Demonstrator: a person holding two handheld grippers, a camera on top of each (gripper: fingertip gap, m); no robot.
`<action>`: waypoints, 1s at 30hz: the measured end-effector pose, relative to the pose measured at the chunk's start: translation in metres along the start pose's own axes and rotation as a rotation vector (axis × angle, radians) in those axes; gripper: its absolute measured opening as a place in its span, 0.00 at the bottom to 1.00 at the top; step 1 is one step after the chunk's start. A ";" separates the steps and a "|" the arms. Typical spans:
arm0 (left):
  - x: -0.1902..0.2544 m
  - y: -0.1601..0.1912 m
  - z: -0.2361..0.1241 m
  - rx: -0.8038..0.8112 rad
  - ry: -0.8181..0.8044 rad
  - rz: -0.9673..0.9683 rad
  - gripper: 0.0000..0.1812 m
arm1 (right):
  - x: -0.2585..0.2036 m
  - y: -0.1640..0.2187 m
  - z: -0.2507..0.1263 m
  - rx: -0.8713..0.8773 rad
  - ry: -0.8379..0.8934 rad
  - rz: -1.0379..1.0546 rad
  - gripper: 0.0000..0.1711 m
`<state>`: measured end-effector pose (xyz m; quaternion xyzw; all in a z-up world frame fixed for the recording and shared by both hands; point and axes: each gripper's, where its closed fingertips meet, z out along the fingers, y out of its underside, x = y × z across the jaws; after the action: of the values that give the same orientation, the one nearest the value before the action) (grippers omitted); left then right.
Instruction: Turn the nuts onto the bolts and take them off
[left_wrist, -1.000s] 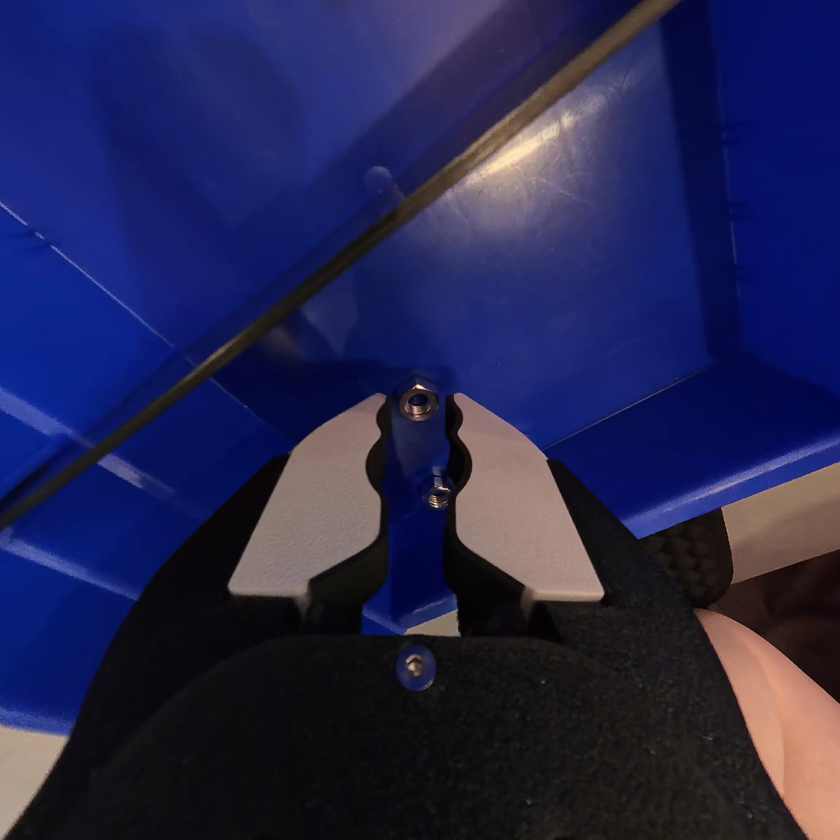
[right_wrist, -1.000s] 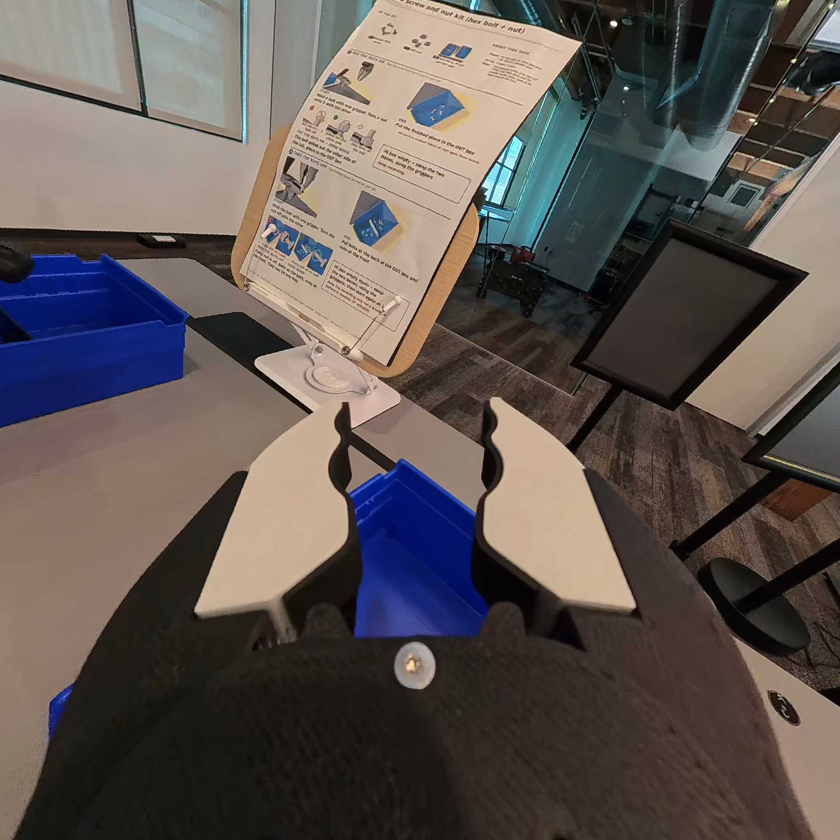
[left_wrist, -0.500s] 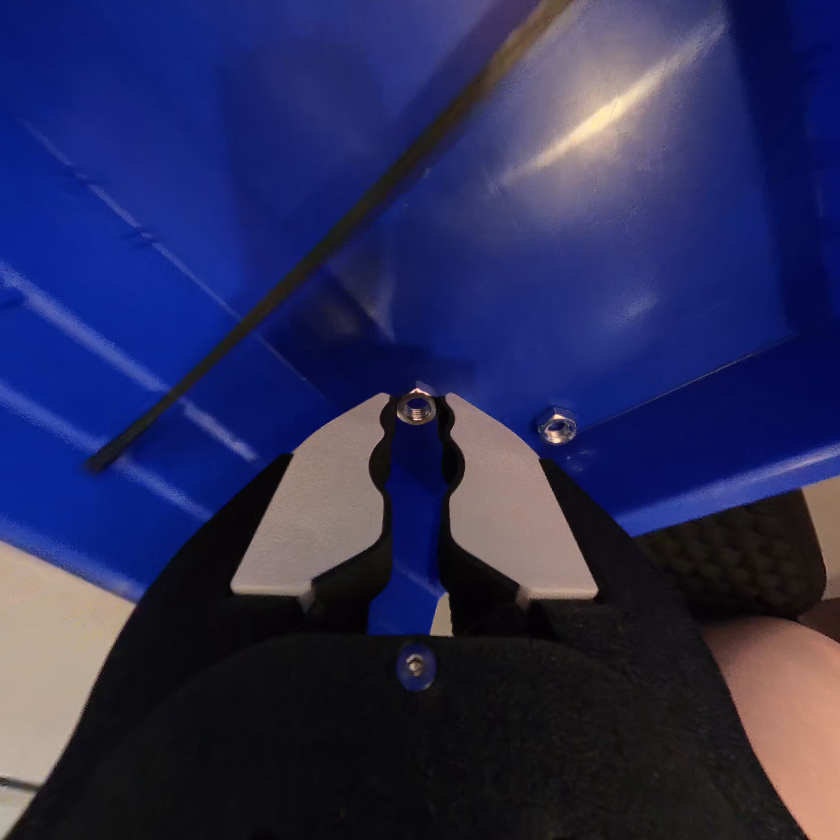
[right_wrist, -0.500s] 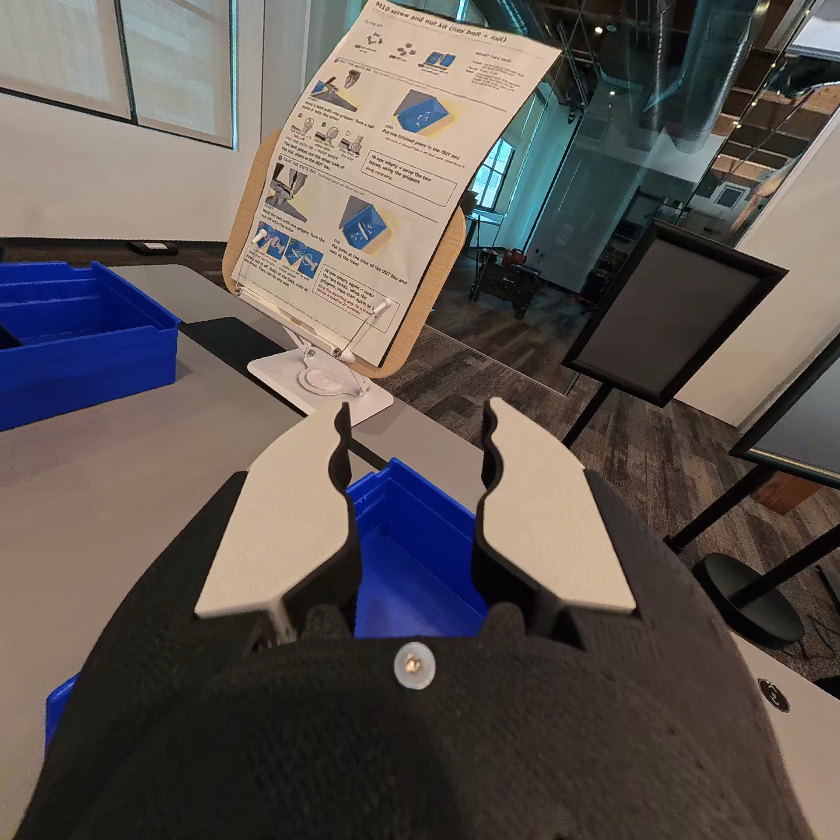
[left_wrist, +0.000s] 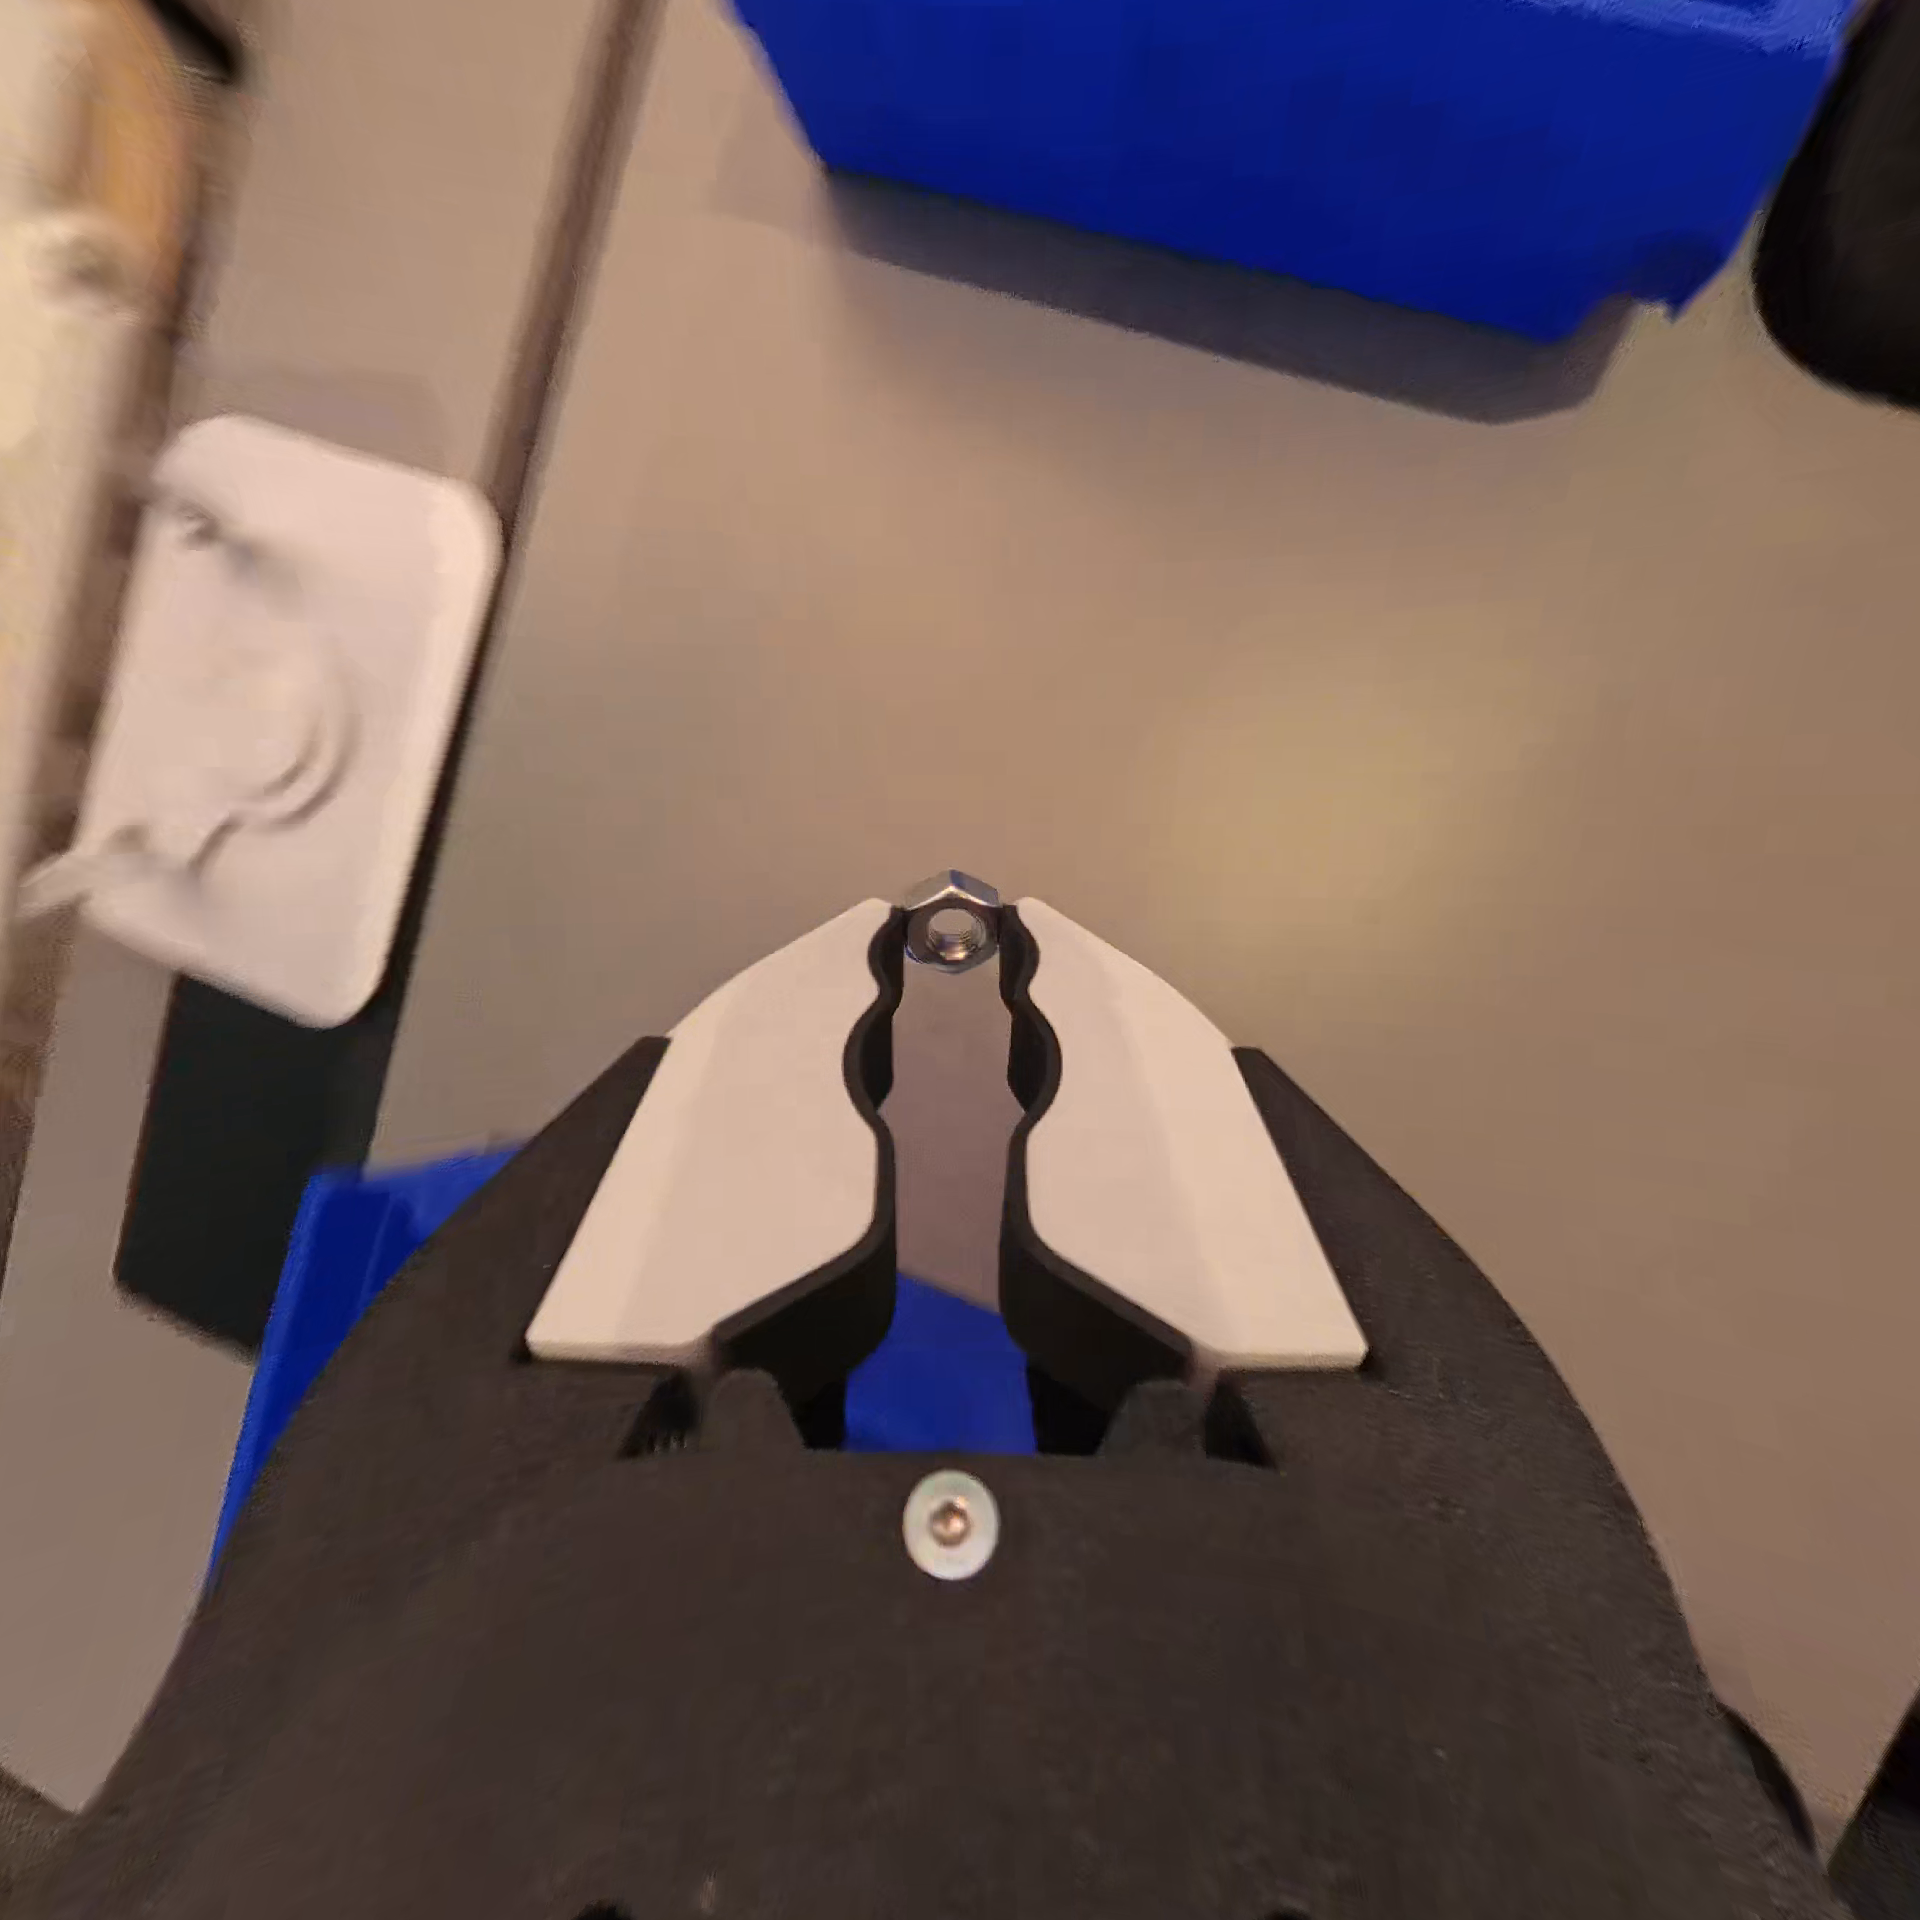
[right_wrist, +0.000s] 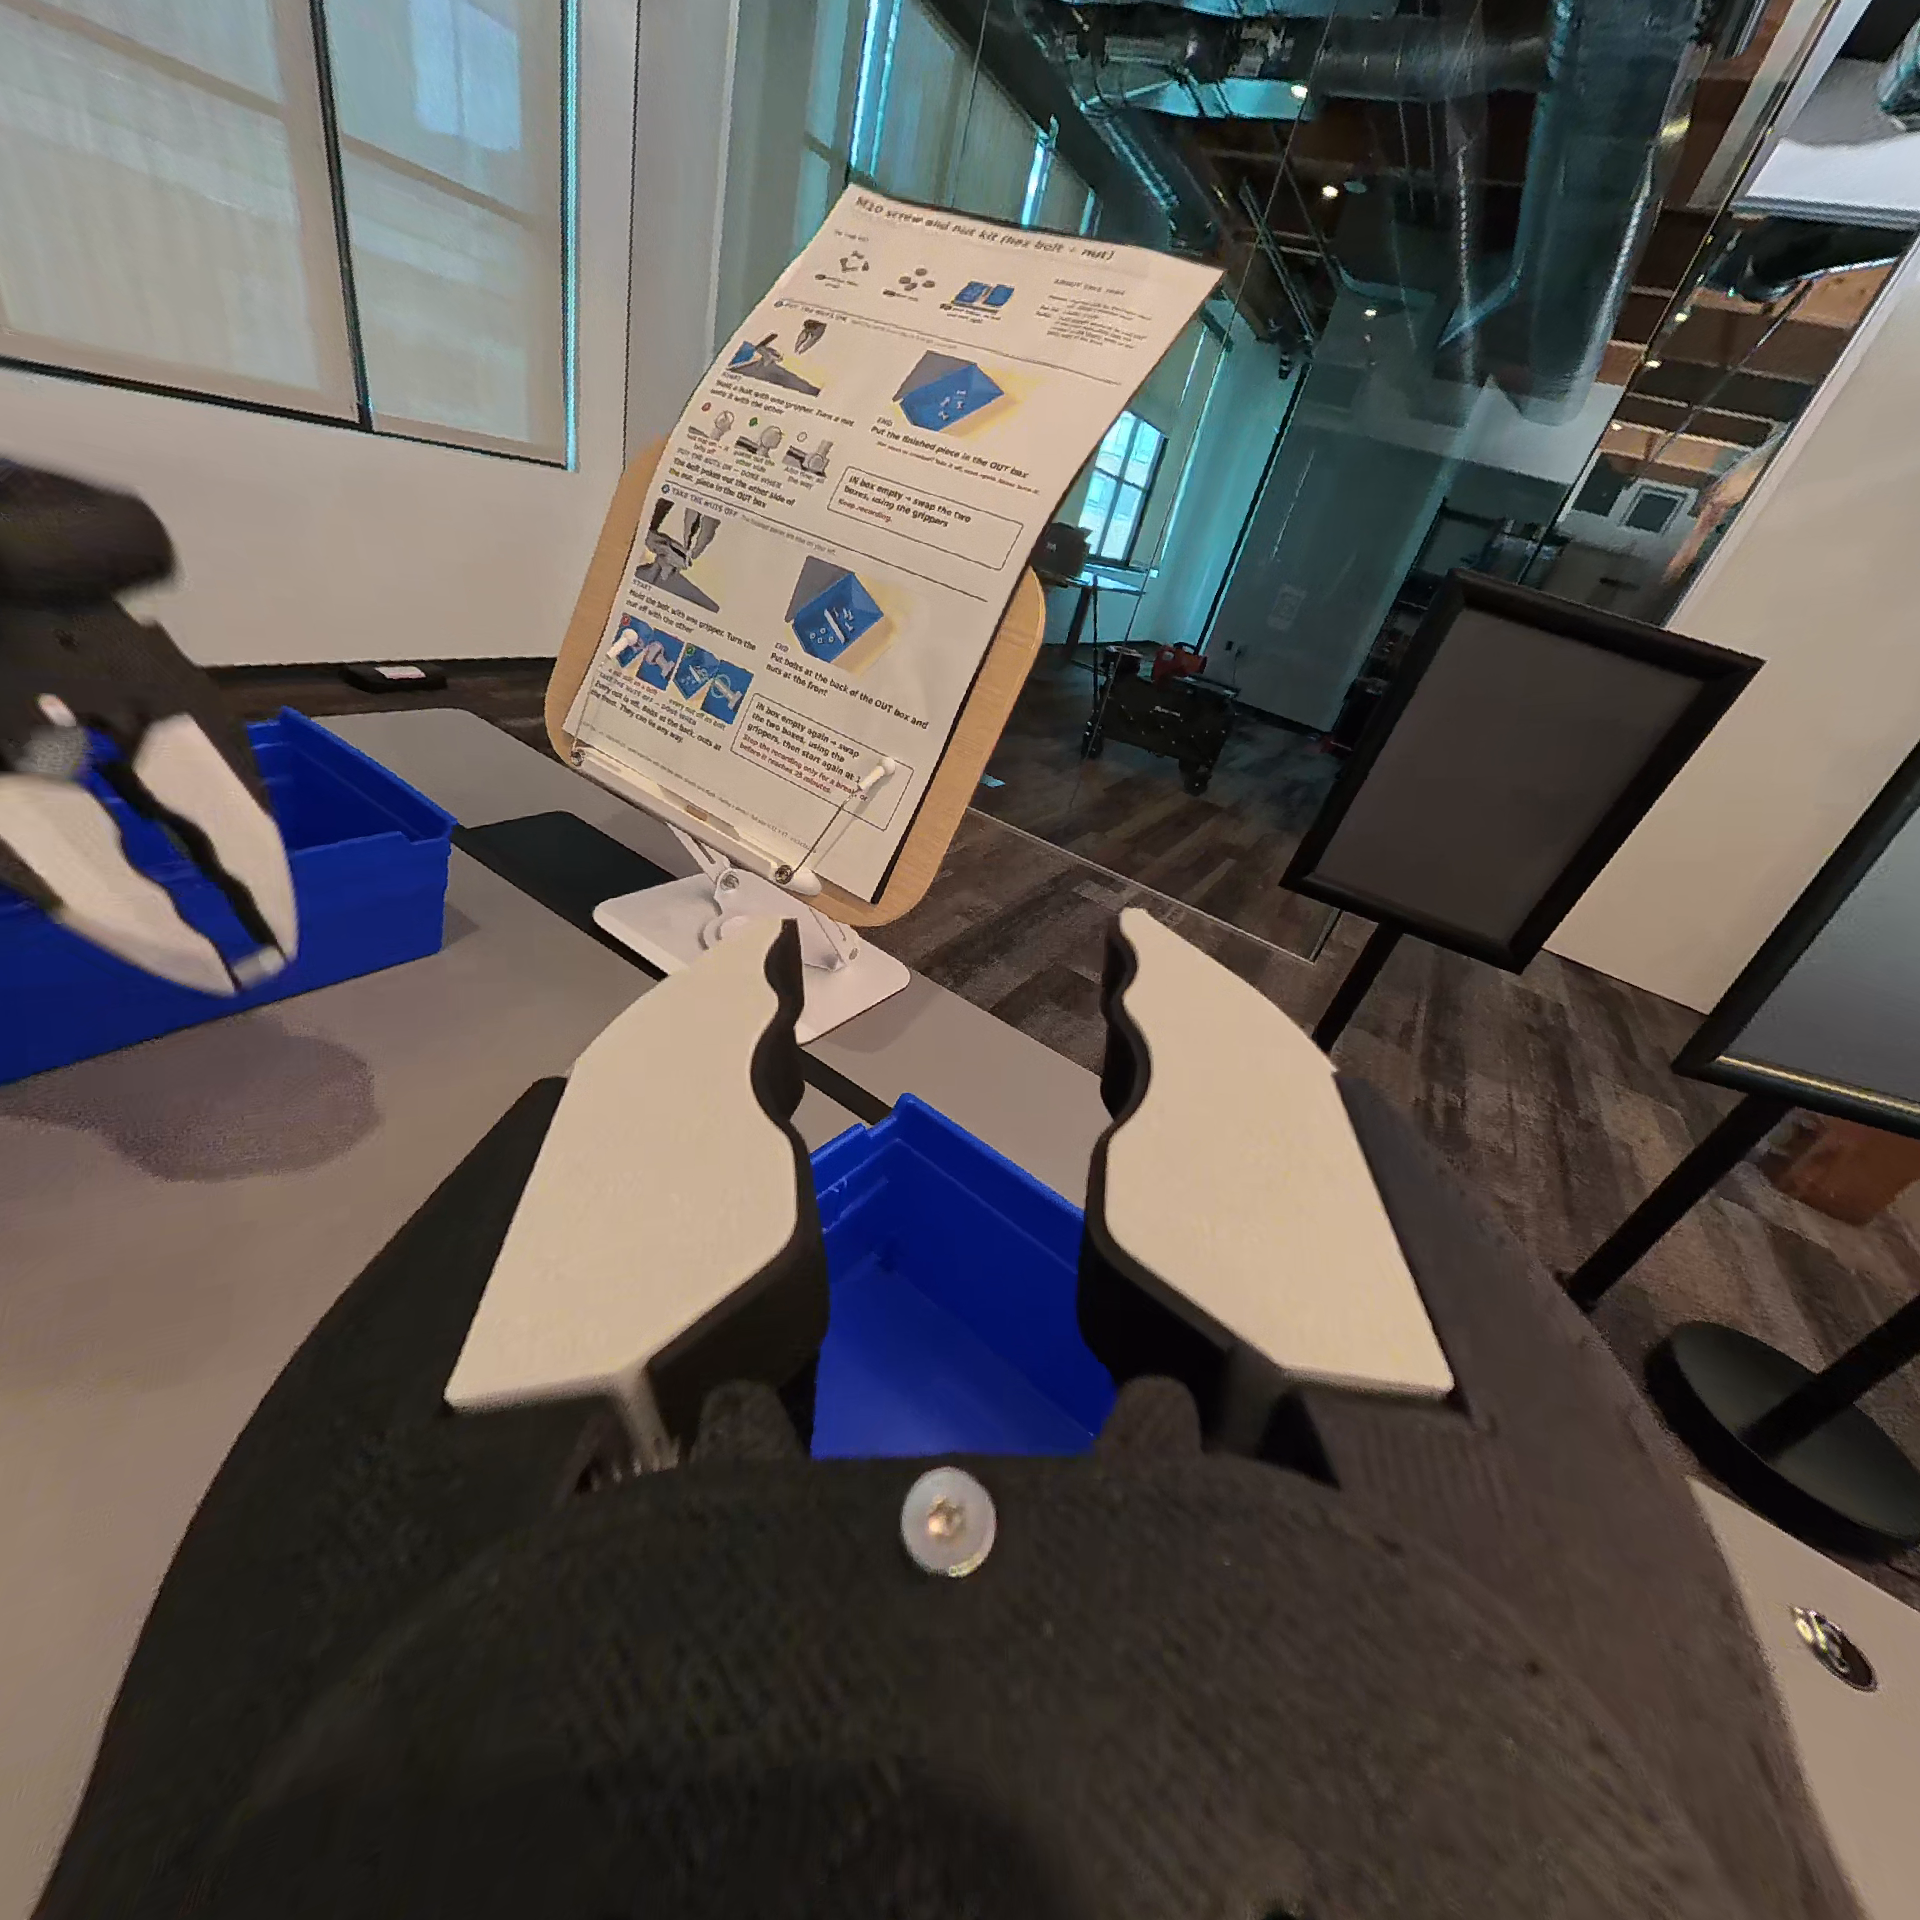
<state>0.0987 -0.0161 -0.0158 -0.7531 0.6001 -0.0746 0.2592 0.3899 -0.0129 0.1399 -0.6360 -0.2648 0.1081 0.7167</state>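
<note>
My left gripper (left_wrist: 948, 920) is shut on a small silver hex nut (left_wrist: 948, 933) at its fingertips and holds it in the air above the grey table (left_wrist: 1247, 675). The left gripper also shows, blurred, at the far left of the right wrist view (right_wrist: 244, 961), in front of a blue bin (right_wrist: 353, 862). My right gripper (right_wrist: 951, 971) is open and empty, above a second blue bin (right_wrist: 935, 1288). No bolt is in view.
An instruction sheet on a wooden board (right_wrist: 831, 561) stands on a white base (right_wrist: 748, 935) at the table's back edge; the base shows blurred in the left wrist view (left_wrist: 270, 727). A blue bin (left_wrist: 1299, 156) lies ahead of the left gripper. Black sign stands (right_wrist: 1507, 769) are beyond the table. One gripper's finger ends stand about 35 cm off the other's.
My left gripper closed on a nut inside the blue bin, lifted it out and now holds it over the table. The right gripper stayed open and shifted only slightly.
</note>
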 end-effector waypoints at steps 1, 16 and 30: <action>0.009 -0.005 0.021 -0.045 0.035 0.052 0.09 | 0.002 0.001 -0.002 0.003 0.000 0.007 0.33; 0.030 0.005 0.128 -0.246 0.206 0.188 0.09 | 0.018 0.001 -0.021 0.050 0.018 0.071 0.34; 0.031 0.017 0.148 -0.282 0.210 0.230 0.10 | 0.024 0.013 -0.022 0.016 0.034 0.084 0.34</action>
<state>0.1548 -0.0034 -0.1562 -0.6967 0.7101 -0.0379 0.0942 0.4241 -0.0178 0.1319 -0.6427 -0.2249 0.1295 0.7208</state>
